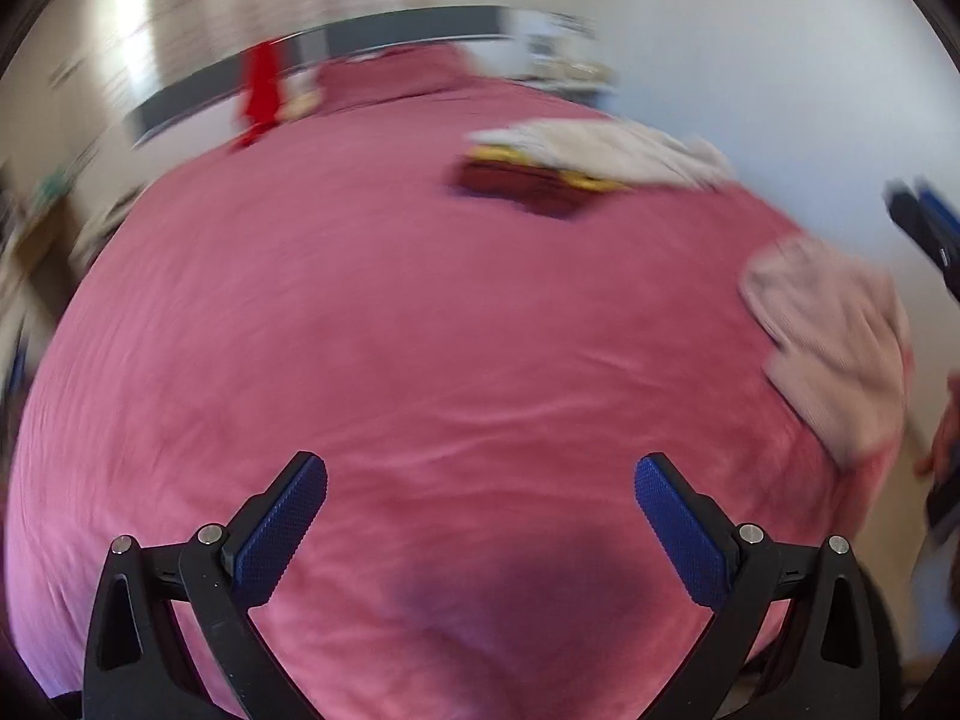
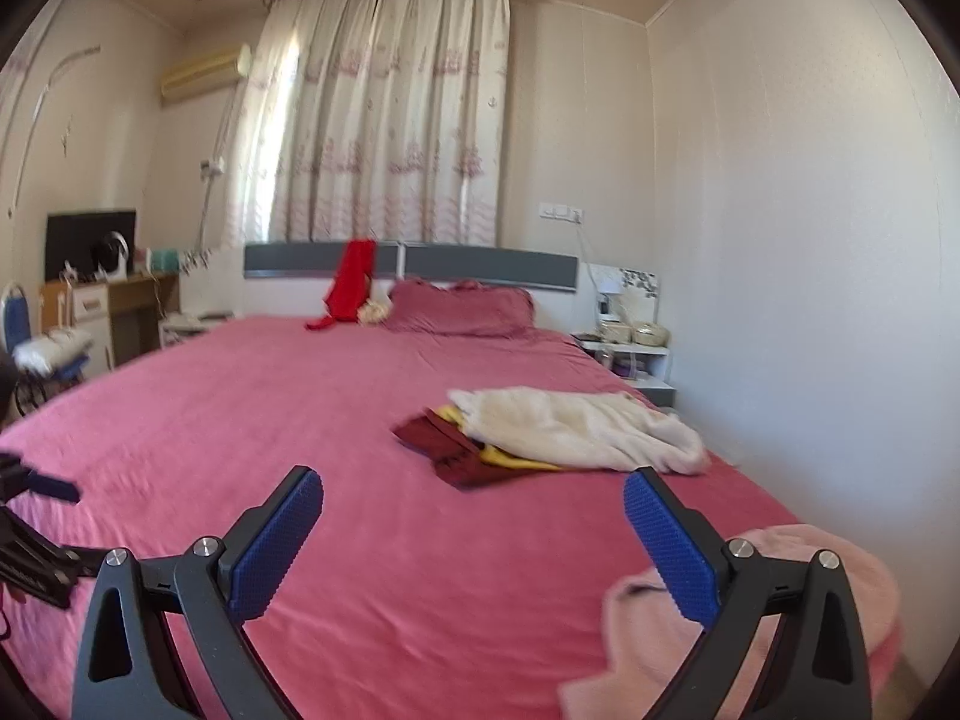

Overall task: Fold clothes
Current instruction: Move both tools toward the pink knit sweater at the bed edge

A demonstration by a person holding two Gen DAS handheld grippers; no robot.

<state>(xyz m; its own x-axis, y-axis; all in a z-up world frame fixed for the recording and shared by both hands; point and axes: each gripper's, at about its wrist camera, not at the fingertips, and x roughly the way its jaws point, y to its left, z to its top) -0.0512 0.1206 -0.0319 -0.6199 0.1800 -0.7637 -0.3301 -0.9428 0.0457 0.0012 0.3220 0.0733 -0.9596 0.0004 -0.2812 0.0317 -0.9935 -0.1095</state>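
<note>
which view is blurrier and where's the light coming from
Left wrist view: heavy motion smear over the bed, the clothes pile and the walls, while its own tongs stay sharp. Right wrist view: mostly crisp, only the pink garment near the lens is soft; daylight glows through the curtain. Both bend straight lines at the edges.

There is one bed (image 2: 270,420) with one pillow (image 2: 462,307). One pile of clothes (image 2: 540,432) lies on it. There is one pink cloth (image 2: 780,630), one red cloth (image 2: 351,282), and two grippers (image 2: 474,540) (image 1: 480,531).
</note>
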